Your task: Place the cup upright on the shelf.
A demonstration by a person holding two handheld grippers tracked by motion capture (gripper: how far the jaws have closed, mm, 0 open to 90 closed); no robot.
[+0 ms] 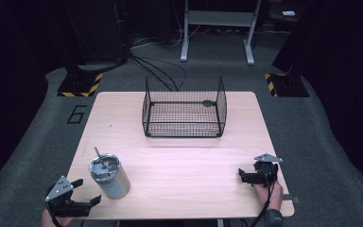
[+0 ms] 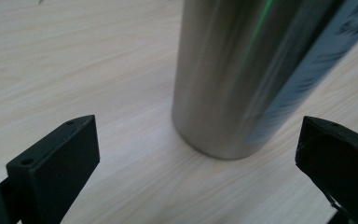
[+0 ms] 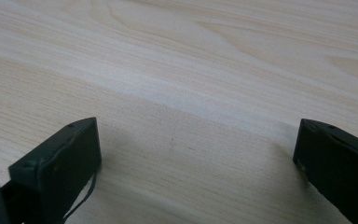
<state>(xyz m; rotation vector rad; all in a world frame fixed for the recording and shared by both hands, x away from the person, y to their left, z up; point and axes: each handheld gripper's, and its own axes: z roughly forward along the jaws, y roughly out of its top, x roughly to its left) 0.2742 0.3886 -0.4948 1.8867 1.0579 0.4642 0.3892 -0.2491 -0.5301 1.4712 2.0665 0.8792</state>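
One wooden table [image 1: 179, 165] lay before me. On it stood one black wire basket [image 1: 184, 108] at twelve o'clock and one steel tumbler [image 1: 109, 176], lidded with a straw, at eight o'clock. My two grippers sat at the near corners: left gripper [image 1: 86, 192] gaped just beside the tumbler, right gripper [image 1: 240, 174] spread wide over bare wood.

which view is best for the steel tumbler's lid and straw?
High view: the steel tumbler stands whole at the table's near-left, lid and straw visible. Left gripper view shows its lower wall close up between open jaws, top cropped. Right gripper view shows bare tabletop.
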